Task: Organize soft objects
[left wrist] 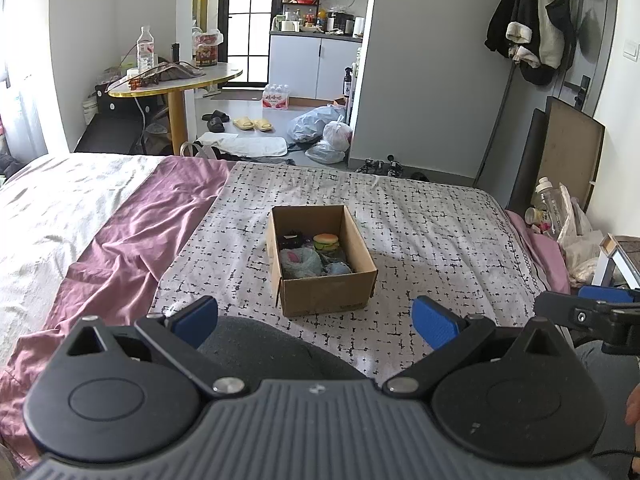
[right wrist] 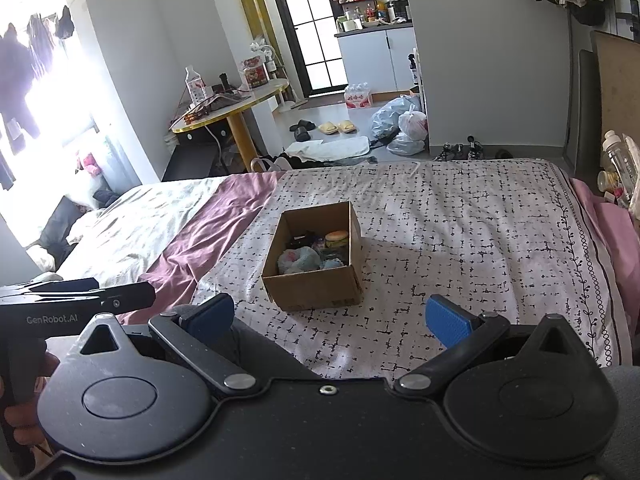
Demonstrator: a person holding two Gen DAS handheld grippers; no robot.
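Open brown cardboard box [left wrist: 323,260] w/ soft toys sits at 12 o'clock on my black-and-white patterned bedspread [left wrist: 420,232]; left gripper [left wrist: 316,320] & right gripper [right wrist: 340,318] both released, empty.

Cardboard box [left wrist: 326,290] on bed [left wrist: 432,220]

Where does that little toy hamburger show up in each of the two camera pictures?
Left wrist view: toy hamburger at centre, in the cardboard box's far right corner.
Right wrist view: just right of centre, same corner.
Shared landmark: the round gold-edged table behind the bed.
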